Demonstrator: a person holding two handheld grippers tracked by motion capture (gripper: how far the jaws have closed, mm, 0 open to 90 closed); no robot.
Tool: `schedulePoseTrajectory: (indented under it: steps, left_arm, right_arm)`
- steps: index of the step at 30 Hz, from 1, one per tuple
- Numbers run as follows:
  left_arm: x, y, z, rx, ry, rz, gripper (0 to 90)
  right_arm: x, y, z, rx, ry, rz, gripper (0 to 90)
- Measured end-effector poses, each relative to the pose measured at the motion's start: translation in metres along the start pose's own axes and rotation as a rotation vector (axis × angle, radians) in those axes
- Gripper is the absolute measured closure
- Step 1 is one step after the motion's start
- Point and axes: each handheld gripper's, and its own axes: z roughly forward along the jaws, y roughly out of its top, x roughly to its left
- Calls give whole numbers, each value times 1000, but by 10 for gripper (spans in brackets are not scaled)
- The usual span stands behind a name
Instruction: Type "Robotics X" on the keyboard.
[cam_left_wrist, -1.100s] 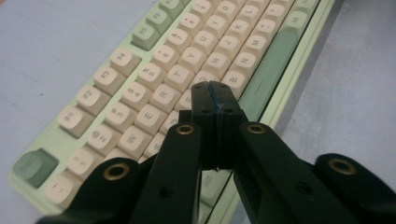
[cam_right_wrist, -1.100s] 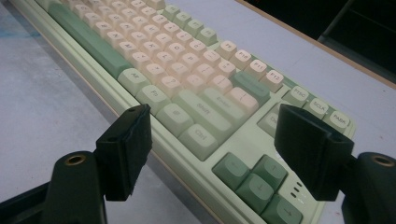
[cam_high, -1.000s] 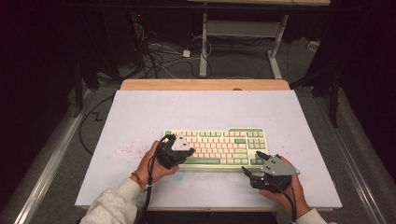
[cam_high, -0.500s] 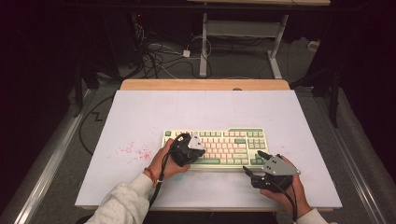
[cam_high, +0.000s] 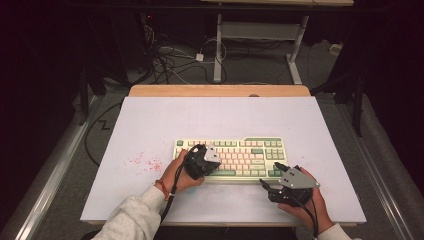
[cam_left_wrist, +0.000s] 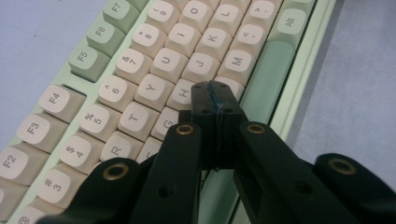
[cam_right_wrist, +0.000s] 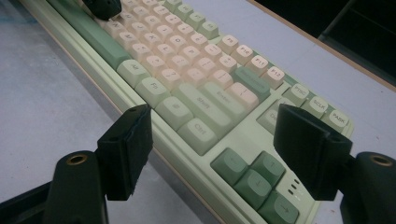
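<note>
While its two black jaws were pressed flat together with nothing between them, the left hand-held gripper (cam_left_wrist: 215, 91) stood over the letter keys of the keyboard (cam_left_wrist: 140, 79), its closed tip sitting above the spot where the H, G and neighbouring keys met, just beside the long green space bar (cam_left_wrist: 264, 74). Whether the tip actually touched a key could not be told from the left gripper view. From the high view, that left hand-held gripper (cam_high: 212, 161) lay over the left-middle part of the keyboard (cam_high: 250, 150), held by the person's left hand (cam_high: 180, 172), with a pale sleeve (cam_high: 132, 217) running back to the near edge.

The right hand-held gripper (cam_right_wrist: 212, 135) had its jaws spread wide apart, and nothing sat between them. It hung off the keyboard's near right corner, and between its jaws the right gripper view showed the green Ctrl and Shift keys and the dark green arrow keys (cam_right_wrist: 254, 179). In the high view the right hand-held gripper (cam_high: 272, 184), with a grey three-cornered plate on top, was held by the right hand (cam_high: 305, 207) just in front of the keyboard's right end.

The cream and green keyboard lay flat on the white counter (cam_high: 210, 120), nearer the person's edge and a little right of the middle. Small red flecks (cam_high: 145, 162) marked the counter to the left of the keyboard.
</note>
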Motion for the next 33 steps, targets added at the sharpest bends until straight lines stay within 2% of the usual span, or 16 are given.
schedulePoseTrajectory:
  steps: [11, 15, 19, 21, 24, 30, 33]
  left_arm:
    - [3, -1, -13, -44, 30, -6, 842]
    - [2, -3, -17, -62, 70, 1, 799]
    - [2, -5, -24, -84, 90, 8, 761]
    - [3, -6, -26, -90, 81, 12, 763]
    - [3, -8, -29, -100, 95, 9, 714]
    - [0, -14, -36, -139, 152, 17, 484]
    - [-1, -18, -41, -161, 167, 7, 372]
  right_arm:
    - [-1, 0, 0, -1, -3, -1, 284]
    - [-1, 0, -1, 0, -5, -2, 284]
    - [-2, 0, -1, 0, -8, 0, 284]
    - [-2, 0, -1, 1, -8, 0, 284]
    - [-2, 0, -1, 1, -8, -1, 285]
    - [-3, 0, -2, -3, -10, 6, 288]
    - [-3, 0, -3, -5, -12, 7, 289]
